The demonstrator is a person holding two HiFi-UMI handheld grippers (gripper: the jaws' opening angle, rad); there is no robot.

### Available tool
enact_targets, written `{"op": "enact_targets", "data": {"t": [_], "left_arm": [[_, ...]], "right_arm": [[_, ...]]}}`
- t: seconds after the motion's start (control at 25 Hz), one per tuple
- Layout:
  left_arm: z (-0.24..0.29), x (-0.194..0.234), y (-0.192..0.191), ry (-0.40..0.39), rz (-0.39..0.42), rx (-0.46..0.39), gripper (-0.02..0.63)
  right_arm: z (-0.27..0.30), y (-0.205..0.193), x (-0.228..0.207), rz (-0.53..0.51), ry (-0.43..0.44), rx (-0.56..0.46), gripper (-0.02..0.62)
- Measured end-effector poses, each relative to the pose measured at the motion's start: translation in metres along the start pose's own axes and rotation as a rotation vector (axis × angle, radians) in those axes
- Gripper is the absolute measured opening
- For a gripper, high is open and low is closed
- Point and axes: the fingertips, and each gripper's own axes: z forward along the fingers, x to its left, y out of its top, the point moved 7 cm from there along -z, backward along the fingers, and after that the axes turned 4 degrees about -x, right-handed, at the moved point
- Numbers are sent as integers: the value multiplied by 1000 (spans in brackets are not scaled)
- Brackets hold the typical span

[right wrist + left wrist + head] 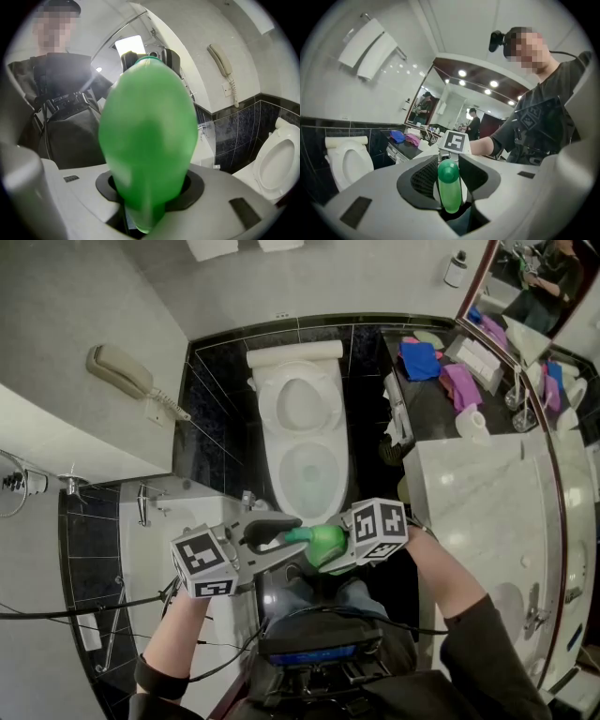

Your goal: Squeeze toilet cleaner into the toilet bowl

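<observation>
A green toilet cleaner bottle (pixel 323 542) hangs level in front of me, just short of the white toilet (pixel 266 465), whose lid is up and whose bowl is open. My right gripper (pixel 330 555) is shut on the bottle's fat body (pixel 147 140), which fills the right gripper view. My left gripper (pixel 279 532) comes in from the left, its dark pads closed on the bottle's narrow capped neck (pixel 449 180). The toilet also shows at the left of the left gripper view (pixel 347 164) and at the right of the right gripper view (pixel 276 161).
A marble counter (pixel 478 493) stands to the right of the toilet, with blue (pixel 419 360) and pink (pixel 461 385) cloths and a paper roll (pixel 472 420) on the dark shelf behind. A wall phone (pixel 122 371) and metal fittings (pixel 141 502) are on the left.
</observation>
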Motion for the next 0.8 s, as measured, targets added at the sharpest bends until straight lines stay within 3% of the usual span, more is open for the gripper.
{"op": "enact_targets", "data": {"t": [0.16, 0.24, 0.44, 0.52, 0.64, 0.76, 0.8], "left_arm": [[9, -17, 11, -41, 187, 148, 124], [11, -22, 13, -70, 319, 202, 124], [12, -33, 12, -124, 711, 239, 124], [13, -37, 8, -133, 827, 271, 124], [15, -39, 4, -132, 882, 289, 131], [17, -40, 0, -119, 847, 285, 152], [19, -40, -2, -115, 820, 281, 202]], "right_arm": [[4, -5, 0, 15, 17, 10, 186], [5, -5, 1, 27, 34, -1, 186], [9, -1, 5, 54, 104, -68, 186], [10, -2, 7, 60, 117, -77, 186], [10, -5, 8, 66, 121, -76, 186], [10, -7, 9, 66, 121, -67, 186], [10, -7, 10, 66, 121, -68, 186]]}}
